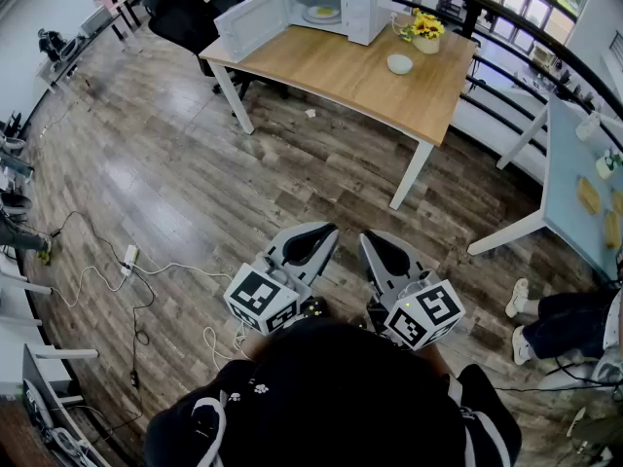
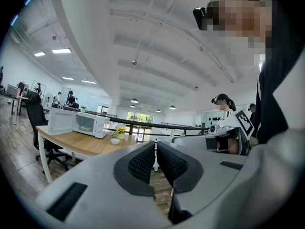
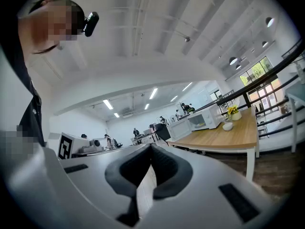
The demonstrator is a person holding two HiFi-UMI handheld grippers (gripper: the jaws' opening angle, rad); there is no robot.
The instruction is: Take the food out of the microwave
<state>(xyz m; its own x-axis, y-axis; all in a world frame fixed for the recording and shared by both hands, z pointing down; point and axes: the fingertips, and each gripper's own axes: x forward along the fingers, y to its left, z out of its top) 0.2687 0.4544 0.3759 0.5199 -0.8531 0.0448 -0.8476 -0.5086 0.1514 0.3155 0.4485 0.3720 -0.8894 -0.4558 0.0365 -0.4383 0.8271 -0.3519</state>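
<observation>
Head view looks down on the left tool [image 1: 310,244] and right tool [image 1: 383,251], smooth grey plastic shells with marker cubes. Both are held low and close to the person's body above the dark wood-plank floor [image 1: 175,193], well apart from the work. I judge this a carrying posture, with the approach not yet begun. Left gripper view shows its ribbed black pads [image 2: 142,165] drawn together on nothing, and right gripper view shows the same, so both tools are clenched and empty. The pale round plate of yellowish food [image 1: 322,13] sits inside the white box-shaped microwave [image 1: 362,8]. Its flat hinged door [image 1: 251,24] stands wide open at the left, leaving the cavity free to reach into. The microwave stands at the far end of the light wooden tabletop [image 1: 331,71]. A small white glazed bowl [image 1: 400,63] and a pot of yellow flowers [image 1: 425,29] sit near its right side, clear of the opening.
</observation>
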